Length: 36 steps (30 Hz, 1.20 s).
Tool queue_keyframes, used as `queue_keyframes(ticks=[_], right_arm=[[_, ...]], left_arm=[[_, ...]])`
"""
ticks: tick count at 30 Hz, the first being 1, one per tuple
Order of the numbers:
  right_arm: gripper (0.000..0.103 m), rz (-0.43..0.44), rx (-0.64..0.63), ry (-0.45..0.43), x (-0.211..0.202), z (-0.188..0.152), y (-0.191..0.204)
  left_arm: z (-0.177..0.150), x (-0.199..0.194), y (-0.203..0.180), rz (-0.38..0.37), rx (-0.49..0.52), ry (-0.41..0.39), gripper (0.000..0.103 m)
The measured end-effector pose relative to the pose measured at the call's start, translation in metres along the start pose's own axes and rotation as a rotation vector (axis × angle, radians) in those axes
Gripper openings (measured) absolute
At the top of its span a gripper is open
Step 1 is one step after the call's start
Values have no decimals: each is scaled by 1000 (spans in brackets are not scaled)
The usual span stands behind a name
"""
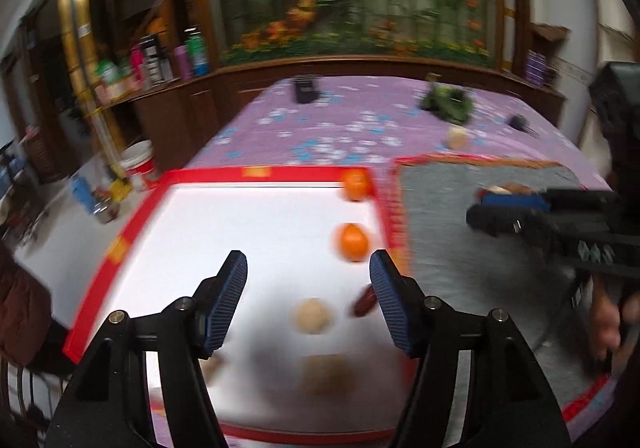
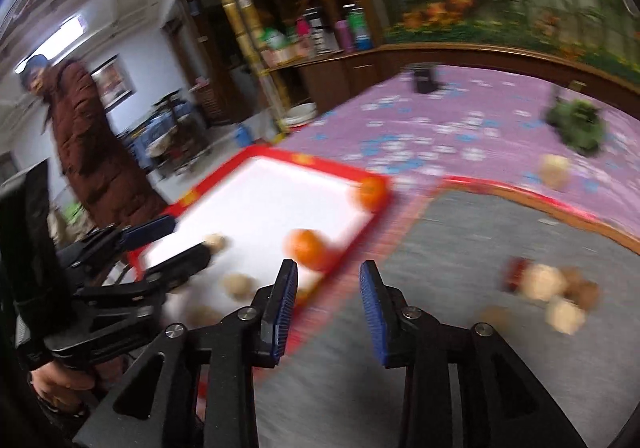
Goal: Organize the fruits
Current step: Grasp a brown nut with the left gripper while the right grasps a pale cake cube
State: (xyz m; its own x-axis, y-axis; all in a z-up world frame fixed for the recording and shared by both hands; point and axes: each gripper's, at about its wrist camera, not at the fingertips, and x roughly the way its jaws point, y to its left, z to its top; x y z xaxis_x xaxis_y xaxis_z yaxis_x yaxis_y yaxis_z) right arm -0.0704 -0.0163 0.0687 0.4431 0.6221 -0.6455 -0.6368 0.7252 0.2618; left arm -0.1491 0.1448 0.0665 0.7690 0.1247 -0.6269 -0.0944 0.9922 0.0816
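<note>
A white tray with a red rim (image 1: 256, 171) lies on the purple bedspread. It holds two oranges (image 1: 353, 242) (image 1: 356, 186), a tan round fruit (image 1: 314, 317), a brownish one (image 1: 327, 374) and a dark red one (image 1: 363, 302). My left gripper (image 1: 308, 268) is open and empty above the tray. My right gripper (image 2: 328, 276) is open and empty over the grey mat (image 2: 460, 240), near the tray's corner (image 2: 372, 224). On the mat lies a pile of tan, brown and red fruits (image 2: 552, 292). The frames are blurred.
A green object (image 1: 446, 104), a dark box (image 1: 306, 88), a small dark thing (image 1: 520, 122) and a loose pale fruit (image 1: 458, 137) lie on the bedspread. A person in a brown coat (image 2: 88, 144) stands left. Wooden cabinets with bottles (image 1: 168, 56) stand behind.
</note>
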Motion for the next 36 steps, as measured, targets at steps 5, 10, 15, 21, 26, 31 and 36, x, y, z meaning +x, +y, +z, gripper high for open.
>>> queue_keyframes(ticks=[5, 10, 15, 21, 26, 31, 36], right_arm=[[42, -166, 58, 59, -24, -20, -66], [44, -228, 87, 122, -19, -27, -103], [46, -205, 88, 145, 5, -19, -108], [37, -248, -5, 125, 15, -17, -100], [28, -149, 118, 90, -7, -14, -130], [28, -46, 338, -36, -44, -8, -175], [28, -50, 460, -31, -45, -10, -196]], left_arm=[[8, 2, -44, -95, 82, 7, 63], [16, 8, -71, -172, 106, 45, 63], [19, 10, -81, -186, 114, 71, 63], [22, 14, -90, -179, 133, 103, 63], [30, 26, -110, -206, 192, 123, 63], [36, 46, -138, -254, 236, 153, 63], [36, 69, -160, -253, 254, 192, 58]])
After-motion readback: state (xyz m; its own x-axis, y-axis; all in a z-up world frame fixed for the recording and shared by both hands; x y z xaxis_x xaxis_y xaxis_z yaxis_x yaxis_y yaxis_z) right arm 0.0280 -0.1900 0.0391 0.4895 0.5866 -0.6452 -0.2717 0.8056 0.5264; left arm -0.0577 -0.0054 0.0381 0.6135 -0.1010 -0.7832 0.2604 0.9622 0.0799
